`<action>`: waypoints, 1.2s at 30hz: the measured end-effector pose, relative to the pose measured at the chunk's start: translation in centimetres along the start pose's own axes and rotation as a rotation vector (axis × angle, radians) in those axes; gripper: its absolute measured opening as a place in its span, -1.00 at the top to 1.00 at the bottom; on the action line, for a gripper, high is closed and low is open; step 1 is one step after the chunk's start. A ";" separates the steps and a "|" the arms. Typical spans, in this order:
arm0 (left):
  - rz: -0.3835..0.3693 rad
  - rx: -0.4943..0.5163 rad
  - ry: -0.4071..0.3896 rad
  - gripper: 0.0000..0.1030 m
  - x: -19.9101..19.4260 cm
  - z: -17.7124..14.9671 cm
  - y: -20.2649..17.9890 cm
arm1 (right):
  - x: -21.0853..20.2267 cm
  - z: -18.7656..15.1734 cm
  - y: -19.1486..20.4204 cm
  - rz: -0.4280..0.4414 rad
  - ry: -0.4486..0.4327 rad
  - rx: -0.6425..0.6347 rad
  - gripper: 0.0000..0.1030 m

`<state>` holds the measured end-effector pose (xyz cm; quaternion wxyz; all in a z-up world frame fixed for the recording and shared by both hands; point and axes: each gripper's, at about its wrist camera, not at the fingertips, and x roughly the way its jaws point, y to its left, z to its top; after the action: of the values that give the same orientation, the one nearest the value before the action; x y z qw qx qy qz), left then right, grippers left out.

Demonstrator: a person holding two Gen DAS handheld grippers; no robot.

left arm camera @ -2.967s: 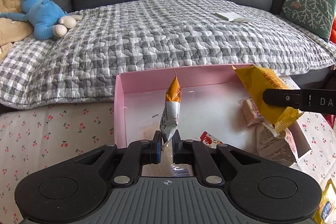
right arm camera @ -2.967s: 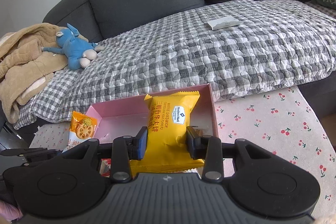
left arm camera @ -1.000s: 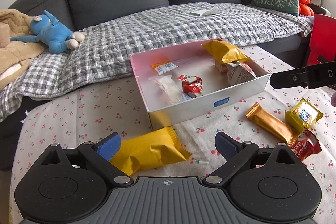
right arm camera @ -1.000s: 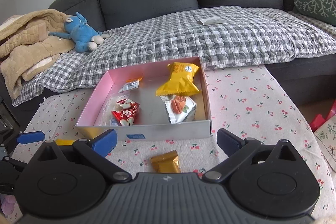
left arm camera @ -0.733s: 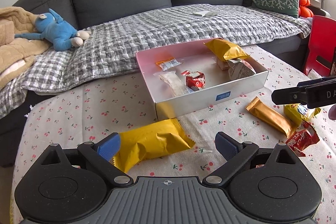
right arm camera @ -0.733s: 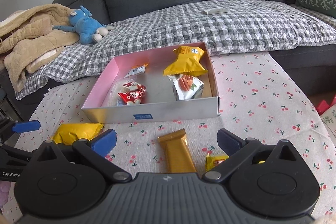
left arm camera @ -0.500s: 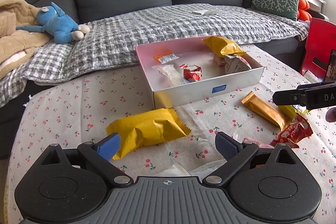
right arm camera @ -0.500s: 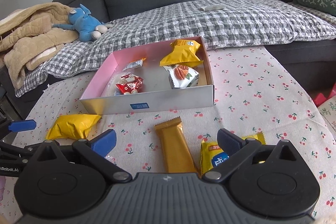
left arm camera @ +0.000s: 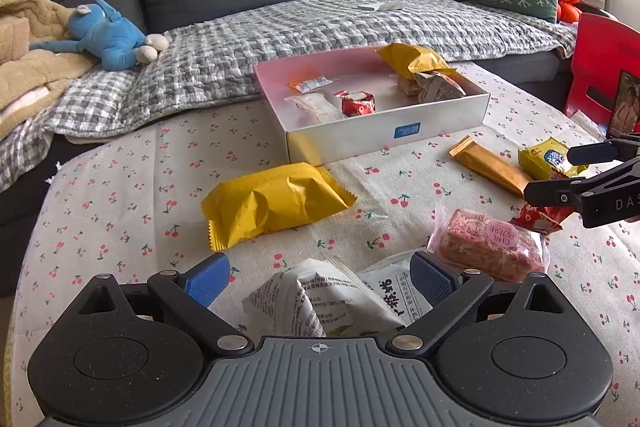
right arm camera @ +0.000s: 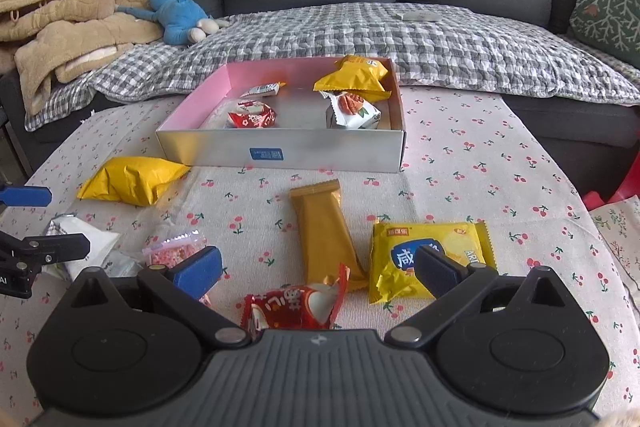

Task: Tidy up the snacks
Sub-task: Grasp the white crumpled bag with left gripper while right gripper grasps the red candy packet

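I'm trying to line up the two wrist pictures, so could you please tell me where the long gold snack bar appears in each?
Left wrist: gold snack bar lies at right, on the cloth beyond the box's near right corner.
Right wrist: gold snack bar lies centre, just ahead of the open fingers.
Shared landmark: the pink box with its blue label.

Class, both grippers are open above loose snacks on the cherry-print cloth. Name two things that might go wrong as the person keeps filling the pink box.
1. The open left gripper hovers over two overlapping white printed packets; closing may catch both or pinch just a corner.
2. In the pink-lined cardboard box, the yellow crinkled pouch leans on the far wall, so further snacks dropped there might pile up or slide out.
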<state>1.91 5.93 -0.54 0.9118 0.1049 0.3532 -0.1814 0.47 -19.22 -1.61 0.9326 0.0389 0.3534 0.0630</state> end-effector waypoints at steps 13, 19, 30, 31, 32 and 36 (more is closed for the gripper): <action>-0.047 -0.009 0.047 -0.86 0.6 -0.6 0.2 | -0.1 -1.3 0.7 0.019 0.040 -0.034 -0.77; -0.047 -0.015 0.059 -0.78 0.6 -0.4 1.0 | 0.0 -1.3 0.7 0.027 0.047 -0.017 -0.52; -0.068 -0.028 0.136 -0.30 1.4 -0.3 1.9 | 0.5 -1.2 0.4 0.057 0.110 0.038 -0.01; -0.070 -0.034 0.140 -0.27 1.5 -0.4 2.0 | 0.6 -1.2 0.3 0.062 0.117 0.045 0.03; -0.072 -0.044 0.144 -0.22 1.5 -0.4 2.1 | 0.7 -1.2 0.3 0.065 0.120 0.049 0.06; -0.063 -0.069 0.139 -0.05 1.4 -0.3 2.4 | 0.6 -1.2 0.5 0.067 0.113 0.042 0.19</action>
<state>3.65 7.85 -1.60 0.8819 0.0747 0.4248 -0.1900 0.03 -18.58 -2.83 0.9074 0.0667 0.4053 0.0891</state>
